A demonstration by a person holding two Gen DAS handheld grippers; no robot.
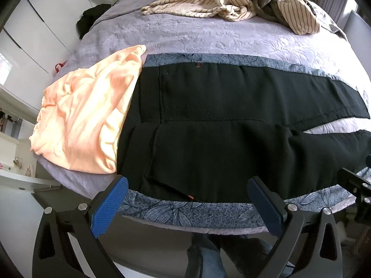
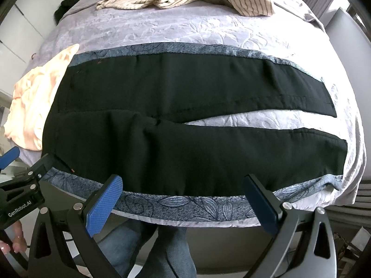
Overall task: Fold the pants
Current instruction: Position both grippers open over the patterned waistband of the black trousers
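The black pants [image 2: 176,125] lie flat on the bed [image 2: 185,32], spread over a blue leaf-print cloth [image 2: 185,205], and their long axis runs straight across in front of both grippers: waistband out to the left, the two legs reaching right with a wedge of pale bedspread showing between them. So the near leg's long edge is the edge facing us, just ahead of the fingertips and below them.

The left gripper [image 1: 187,199] hangs over the waist and hip end, next to a peach garment [image 1: 85,120] that butts against the waistband. Its jaws are spread wide, blue pads clear of everything, nothing held. The right gripper [image 2: 183,199] sits over the thigh-to-knee stretch of the near leg, jaws just as wide apart, also empty and not touching the fabric as far as I can tell.

Each side has its own end covered, left nearer the waist, right nearer the cuffs. My read: the fold has not begun, and the near leg looks set to be pinched along that front edge and carried away onto the far leg. A striped heap [image 1: 231,2] sits well apart at the far end.
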